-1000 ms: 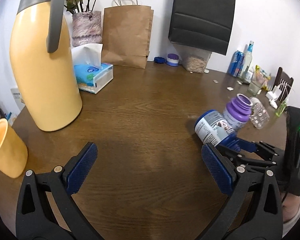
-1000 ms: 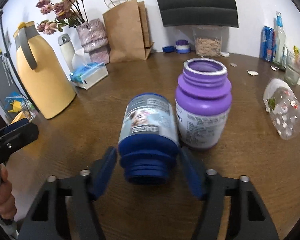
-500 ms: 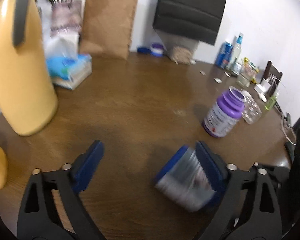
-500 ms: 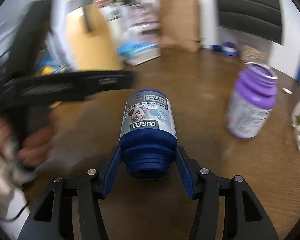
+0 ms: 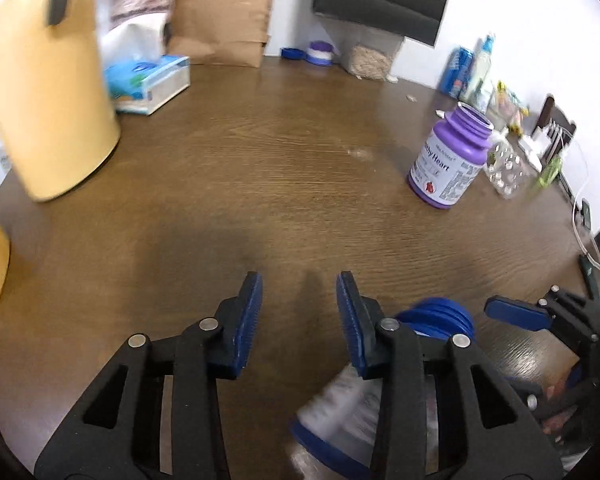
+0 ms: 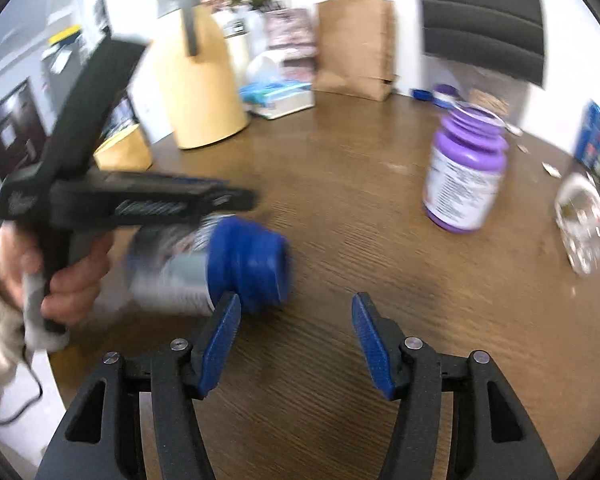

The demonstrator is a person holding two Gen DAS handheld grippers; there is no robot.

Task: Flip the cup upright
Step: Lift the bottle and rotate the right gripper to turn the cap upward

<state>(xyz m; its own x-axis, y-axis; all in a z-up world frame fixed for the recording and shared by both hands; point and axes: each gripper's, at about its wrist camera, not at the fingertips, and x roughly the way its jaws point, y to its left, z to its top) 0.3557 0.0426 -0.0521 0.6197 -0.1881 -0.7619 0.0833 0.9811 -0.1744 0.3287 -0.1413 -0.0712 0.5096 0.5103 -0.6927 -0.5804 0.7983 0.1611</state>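
Cup (image 6: 244, 264) = blue plastic jar, grey-white printed label, wide blue threaded neck, no lid. It lies on its side on the tabletop (image 6: 360, 208), open mouth facing right in the right wrist view. Motion-blurred, so the label text is not readable.

Far left in that view: a person's hand (image 6: 64, 276) with a pale sleeve grips the left tongs (image 5: 300, 312). They sit over the cup's label end. In their own view the pads are at a narrow gap with only bare wood between them. The cup is outside their right finger, partly hidden behind it, so not gripped.

Right tongs (image 6: 296, 340) are spread wide and hold nothing. Their left pad is just in front of the cup's neck; cannot tell if it touches.

Behind, left to right: yellow jug (image 6: 200, 92), tissue box (image 6: 280, 98), brown paper bag (image 6: 356, 44). Then a purple bottle (image 6: 464, 172), upright and open-topped, well apart from the cup. A clear glass (image 6: 584, 224) lies on its side at the far right.
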